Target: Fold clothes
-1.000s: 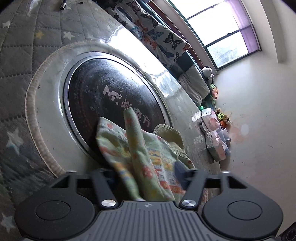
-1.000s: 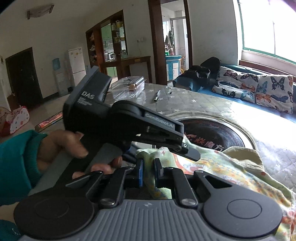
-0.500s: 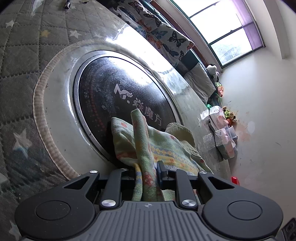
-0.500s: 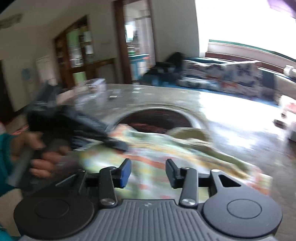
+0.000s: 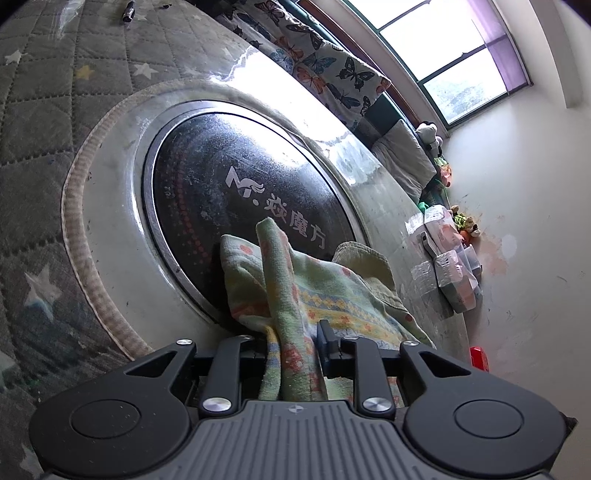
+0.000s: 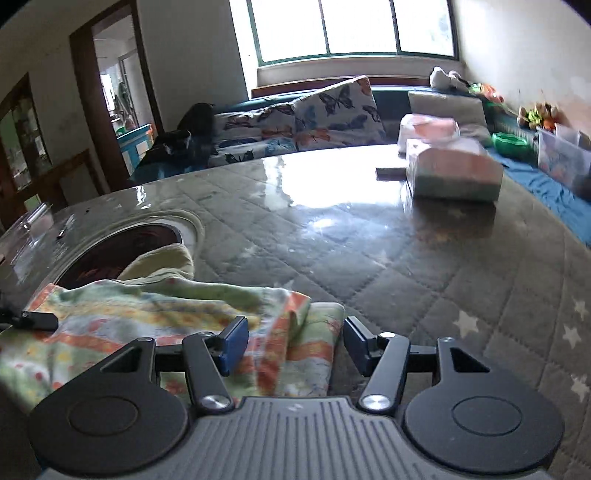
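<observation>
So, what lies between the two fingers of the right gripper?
A fold of the patterned cloth; the right gripper is open around it, in the right wrist view.

A home living room: a sofa (image 6: pixel 258 147) with butterfly cushions (image 6: pixel 336 110) runs under a wide window (image 6: pixel 351 27), soft toys (image 6: pixel 535 112) sit along the wall, and a quilted cover (image 6: pixel 443 277) lies over the desk.

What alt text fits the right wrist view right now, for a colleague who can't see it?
The right gripper is open, its fingers straddling a fold of the patterned garment on the quilted table. Behind sit a round dark inset, plastic-wrapped packages, and a butterfly-print sofa.
</observation>
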Action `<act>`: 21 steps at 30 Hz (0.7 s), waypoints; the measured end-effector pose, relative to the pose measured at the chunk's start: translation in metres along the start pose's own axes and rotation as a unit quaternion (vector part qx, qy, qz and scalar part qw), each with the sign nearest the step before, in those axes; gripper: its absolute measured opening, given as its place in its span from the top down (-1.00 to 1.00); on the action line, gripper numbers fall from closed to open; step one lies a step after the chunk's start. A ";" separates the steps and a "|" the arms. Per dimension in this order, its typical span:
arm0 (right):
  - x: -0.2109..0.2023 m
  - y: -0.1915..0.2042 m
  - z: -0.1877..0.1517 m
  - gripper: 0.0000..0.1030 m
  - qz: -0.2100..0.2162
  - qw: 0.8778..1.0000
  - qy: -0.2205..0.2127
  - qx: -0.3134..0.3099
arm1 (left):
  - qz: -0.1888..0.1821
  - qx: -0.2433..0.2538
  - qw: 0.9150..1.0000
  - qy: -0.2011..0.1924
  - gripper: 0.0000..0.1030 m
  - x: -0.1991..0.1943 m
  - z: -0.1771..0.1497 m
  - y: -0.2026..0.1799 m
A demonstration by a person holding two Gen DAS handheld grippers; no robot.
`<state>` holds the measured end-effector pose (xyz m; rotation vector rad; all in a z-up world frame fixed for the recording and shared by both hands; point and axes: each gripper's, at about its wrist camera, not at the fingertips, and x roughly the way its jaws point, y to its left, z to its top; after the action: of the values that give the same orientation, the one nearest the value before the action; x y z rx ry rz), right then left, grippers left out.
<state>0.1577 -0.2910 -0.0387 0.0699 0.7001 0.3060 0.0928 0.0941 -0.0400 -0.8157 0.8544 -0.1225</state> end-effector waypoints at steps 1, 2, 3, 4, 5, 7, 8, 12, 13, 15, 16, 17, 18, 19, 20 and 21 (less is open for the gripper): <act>0.003 -0.001 0.000 -0.13 0.003 1.000 0.002 0.007 | 0.001 0.002 1.000 0.001 0.51 0.000 0.000 -0.001; 0.004 -0.001 -0.001 -0.13 0.005 1.000 0.001 0.008 | 0.002 0.006 1.000 0.000 0.51 0.001 0.000 -0.002; 0.004 -0.001 -0.001 -0.12 0.008 1.000 0.000 0.010 | 0.004 0.010 1.000 0.000 0.51 0.001 0.000 -0.003; 0.004 0.000 -0.001 -0.09 0.010 1.000 -0.001 0.012 | 0.005 0.015 1.000 -0.001 0.51 0.001 0.000 -0.004; 0.005 0.000 -0.002 0.04 0.012 1.000 -0.001 0.013 | 0.007 0.020 1.000 -0.003 0.53 0.001 -0.001 -0.004; 0.005 0.003 -0.003 0.42 0.019 1.000 0.001 0.017 | 0.011 0.034 0.999 -0.005 0.56 0.001 -0.002 -0.008; 0.004 0.004 -0.003 0.61 0.024 0.999 0.002 0.021 | 0.014 0.041 0.999 -0.007 0.56 0.002 -0.002 -0.009; -0.005 0.009 -0.005 0.75 0.031 0.999 -0.008 0.029 | 0.025 0.081 0.996 -0.021 0.68 0.001 -0.005 -0.020; -0.010 0.009 -0.004 0.76 0.035 0.999 -0.016 0.031 | 0.027 0.091 0.995 -0.025 0.72 -0.001 -0.005 -0.024; -0.022 0.010 0.000 0.77 0.043 0.998 -0.031 0.029 | 0.024 0.108 0.993 -0.031 0.74 -0.005 -0.004 -0.032; -0.028 0.011 0.002 0.77 0.044 0.998 -0.036 0.026 | 0.021 0.114 0.993 -0.033 0.75 -0.006 -0.003 -0.037; -0.033 0.012 0.004 0.78 0.044 0.998 -0.042 0.022 | 0.018 0.121 0.992 -0.035 0.75 -0.008 -0.002 -0.042; -0.039 0.013 0.007 0.78 0.044 0.998 -0.048 0.018 | 0.013 0.129 0.991 -0.038 0.76 -0.009 -0.001 -0.047; -0.046 0.014 0.010 0.78 0.041 0.998 -0.055 0.012 | 0.009 0.135 0.990 -0.039 0.76 -0.009 0.000 -0.053; -0.053 0.015 0.013 0.78 0.039 0.997 -0.063 0.006 | 0.005 0.142 0.989 -0.039 0.76 -0.010 0.000 -0.059; -0.059 0.015 0.017 0.78 0.036 0.997 -0.069 0.002 | 0.000 0.150 0.988 -0.039 0.77 -0.010 0.000 -0.067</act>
<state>0.1218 -0.2939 0.0134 0.1200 0.5630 0.3651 0.1007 0.0517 0.0116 -0.5340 0.7394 -0.2125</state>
